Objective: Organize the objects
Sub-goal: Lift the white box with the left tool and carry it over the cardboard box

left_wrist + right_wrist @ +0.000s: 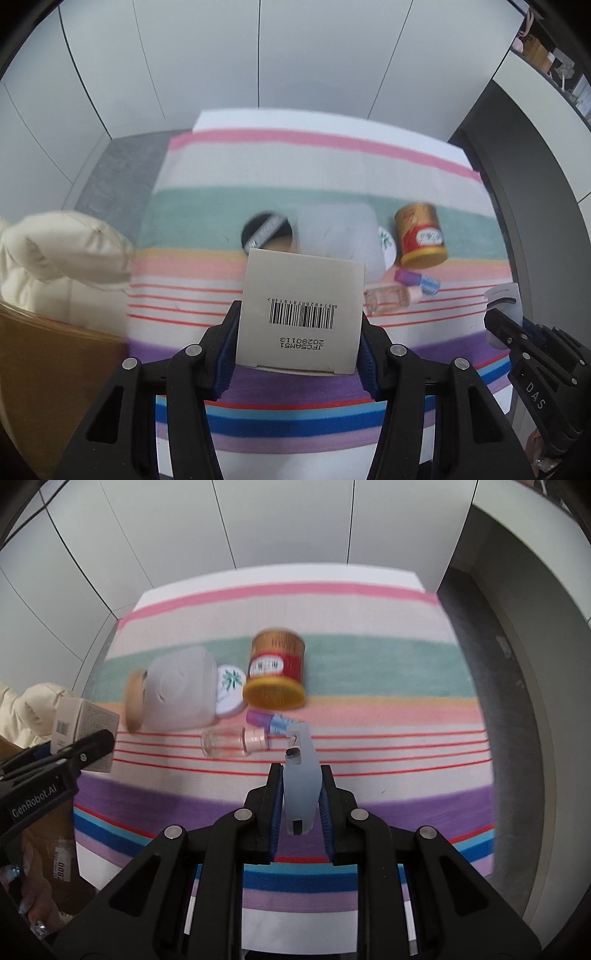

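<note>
My left gripper (297, 332) is shut on a white barcode box (301, 310), held above the striped cloth (332, 173); the box also shows in the right wrist view (79, 723). My right gripper (301, 797) is shut on a pale blue plastic tool (300, 775), which also shows at the right in the left wrist view (504, 314). On the cloth lie a red and gold can (275, 672), a frosted jar with a wooden lid (177, 690), a white round tin (231, 690), a clear bottle with a pink cap (232, 742) and a small purple and blue bottle (267, 720).
A cream padded garment (55, 247) and a brown cardboard box (48, 362) are at the left. A black puff with a band (264, 230) lies behind the held box. White wall panels stand behind the table. A dark gap runs along the right edge.
</note>
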### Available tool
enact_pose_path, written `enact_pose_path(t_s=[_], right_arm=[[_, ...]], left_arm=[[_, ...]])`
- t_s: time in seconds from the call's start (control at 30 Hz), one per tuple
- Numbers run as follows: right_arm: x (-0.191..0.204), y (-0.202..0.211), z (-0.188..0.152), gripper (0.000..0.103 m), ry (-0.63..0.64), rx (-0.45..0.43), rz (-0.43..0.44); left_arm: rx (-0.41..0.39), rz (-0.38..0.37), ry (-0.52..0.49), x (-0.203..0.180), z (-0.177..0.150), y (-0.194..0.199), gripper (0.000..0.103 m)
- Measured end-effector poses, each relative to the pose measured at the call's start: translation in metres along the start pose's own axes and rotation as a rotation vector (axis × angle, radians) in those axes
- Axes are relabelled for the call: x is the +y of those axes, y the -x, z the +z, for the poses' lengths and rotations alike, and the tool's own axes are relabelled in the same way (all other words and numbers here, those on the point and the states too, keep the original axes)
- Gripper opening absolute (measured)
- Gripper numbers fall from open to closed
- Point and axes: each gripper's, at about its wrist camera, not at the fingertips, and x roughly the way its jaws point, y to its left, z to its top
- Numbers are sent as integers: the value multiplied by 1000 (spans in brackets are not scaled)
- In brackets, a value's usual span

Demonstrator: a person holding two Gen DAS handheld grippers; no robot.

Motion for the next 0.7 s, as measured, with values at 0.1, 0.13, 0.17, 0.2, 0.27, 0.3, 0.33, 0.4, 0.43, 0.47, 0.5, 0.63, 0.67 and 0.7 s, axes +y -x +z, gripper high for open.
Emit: enact_pose_path(t_s=[0.1,0.13,0.17,0.2,0.27,0.3,0.33,0.4,0.43,0.47,0.5,0.63,0.67,0.7], right_arm=[[-1,19,11,19,0,-16,12],[-1,27,15,19,-1,-24,7],[0,34,19,19,-2,-33,2],[1,42,23,19,-3,-42,-1],[3,61,31,19,-7,-62,-3],[4,71,36,19,-7,-74,-1],[4,80,41,19,-7,-85,0],[6,98,50,19,1,-105,4],[7,105,52,19,5,-113,8],[9,114,56,19,11,-122,14],[10,122,60,19,17,-131,15],[16,155,75,19,36,-159,18],[17,162,78,19,39,-167,21],[18,172,82,19,43,-177,18]], left_arm=[[-23,9,-11,-3,10,22,55],[-28,7,-13,-3,14,29,55],[-32,7,-12,-3,17,36,55],[-32,10,-9,-3,20,43,55],[-30,20,-2,-4,25,56,55],[-33,23,1,-4,29,64,55],[-39,25,2,-4,32,72,55],[-61,31,0,-6,38,90,55],[-74,36,-4,-7,41,100,55],[-86,38,-8,-8,44,109,55],[-103,37,-13,-9,48,122,55],[-135,48,-27,-13,63,157,55],[-142,44,-29,-14,67,165,55],[-149,41,-30,-14,71,174,55]])
